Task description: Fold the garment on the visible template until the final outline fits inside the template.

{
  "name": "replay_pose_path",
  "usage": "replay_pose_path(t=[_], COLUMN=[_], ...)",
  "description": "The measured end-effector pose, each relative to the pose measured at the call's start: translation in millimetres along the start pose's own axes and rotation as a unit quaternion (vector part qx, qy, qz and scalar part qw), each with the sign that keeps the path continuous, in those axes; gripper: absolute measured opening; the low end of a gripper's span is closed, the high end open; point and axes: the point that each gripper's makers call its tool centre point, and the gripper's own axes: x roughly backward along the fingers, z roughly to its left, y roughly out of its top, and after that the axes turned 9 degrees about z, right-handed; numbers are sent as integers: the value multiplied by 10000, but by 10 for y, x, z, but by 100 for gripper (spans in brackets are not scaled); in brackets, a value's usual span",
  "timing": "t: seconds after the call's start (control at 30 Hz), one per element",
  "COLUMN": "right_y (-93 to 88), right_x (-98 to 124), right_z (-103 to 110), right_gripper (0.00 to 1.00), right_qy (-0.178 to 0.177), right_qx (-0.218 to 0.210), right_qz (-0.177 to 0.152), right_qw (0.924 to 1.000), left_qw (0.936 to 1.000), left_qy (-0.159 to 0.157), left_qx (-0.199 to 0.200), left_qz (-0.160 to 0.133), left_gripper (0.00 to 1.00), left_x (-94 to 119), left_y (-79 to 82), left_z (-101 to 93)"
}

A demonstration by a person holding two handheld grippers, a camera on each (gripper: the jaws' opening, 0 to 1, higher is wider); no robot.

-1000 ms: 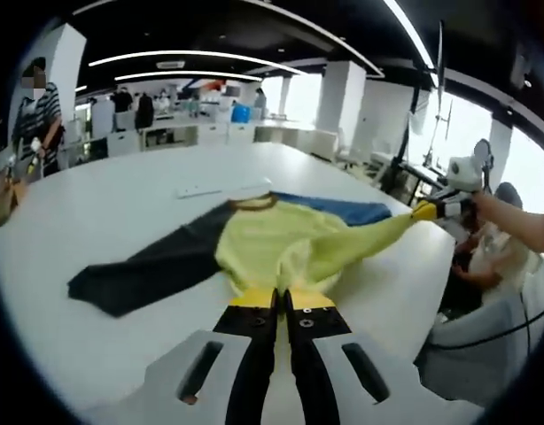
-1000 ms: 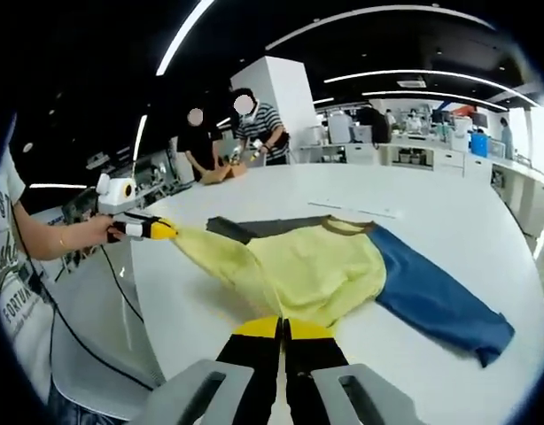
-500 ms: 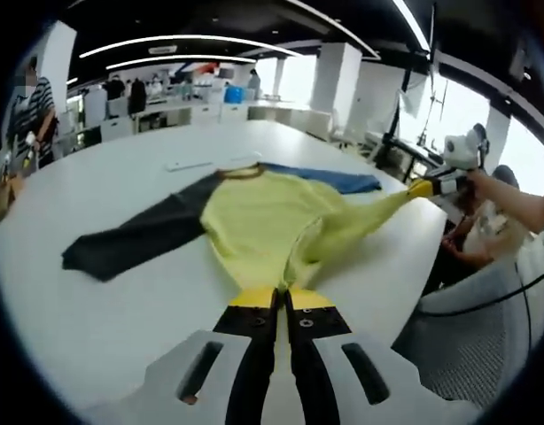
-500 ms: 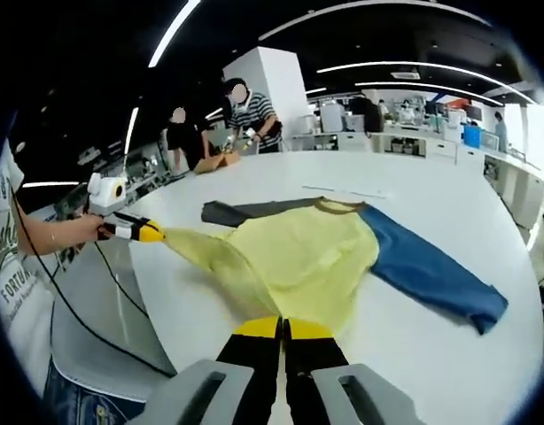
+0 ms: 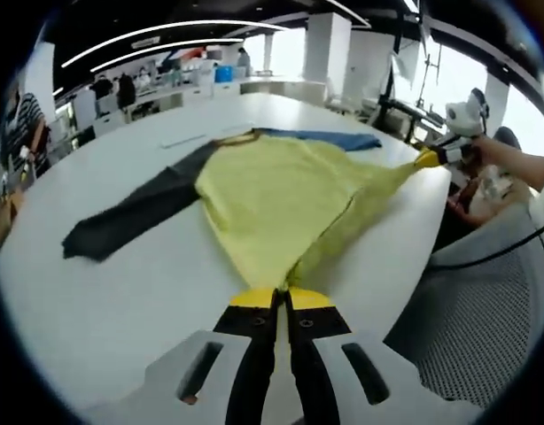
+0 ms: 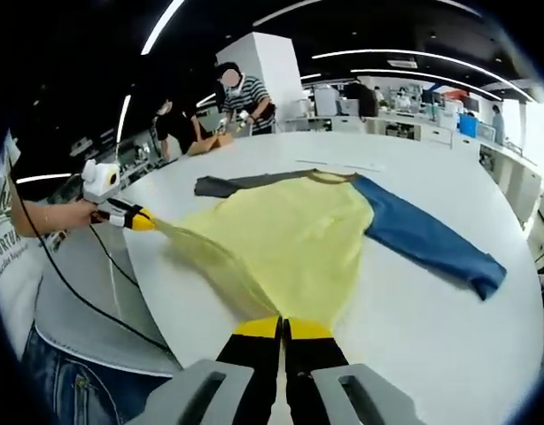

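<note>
Both grippers, left (image 5: pixel 276 294) and right (image 6: pixel 281 323), were clamped on the shirt (image 5: pixel 281 190) hem corners, stretching it taut over the table (image 5: pixel 121 283) to flatten before folding.

Hidden, cropped or unresolved items:

- Hem of the garment (image 5: pixel 272 195): pinched corner concealed between the jaws of the left gripper (image 5: pixel 278 297); likewise at the right gripper (image 6: pixel 282 328) in the right gripper view.
- Template: no outline can be made out on the bench (image 5: pixel 121 292) in either view; the paler strip (image 5: pixel 194 139) beyond the collar is too blurred to identify.
- Dark sleeve (image 6: pixel 232 183): mostly hidden behind the yellow body in the right gripper view.
- Background people (image 6: pixel 239 93) and furniture: too small and blurred to tell apart.
- Person's arm (image 5: pixel 520 164): cut off by the edge of the left gripper view.
</note>
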Motion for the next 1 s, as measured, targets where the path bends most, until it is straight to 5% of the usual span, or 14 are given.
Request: replay_pose_path(t=[0.43,0.83,1.0], right_y=[-396,-510,-451], right_x=[-164,-143,-10], right_z=[-80,-60,-79], right_gripper=[0,0,9], right_qy=[-150,-193,-204], right_qx=[130,201,162], right_qz=[522,812,799], right_qw=[9984,9963,9965], left_qw=[9977,9963,9975], left_qy=[65,164,164], left_qx=[-462,-483,-229], left_qz=[487,690,648], left_gripper=[1,3,3], left_x=[-107,-103,15], left_y=[-266,-366,-334], left_z=[-84,-101,-91])
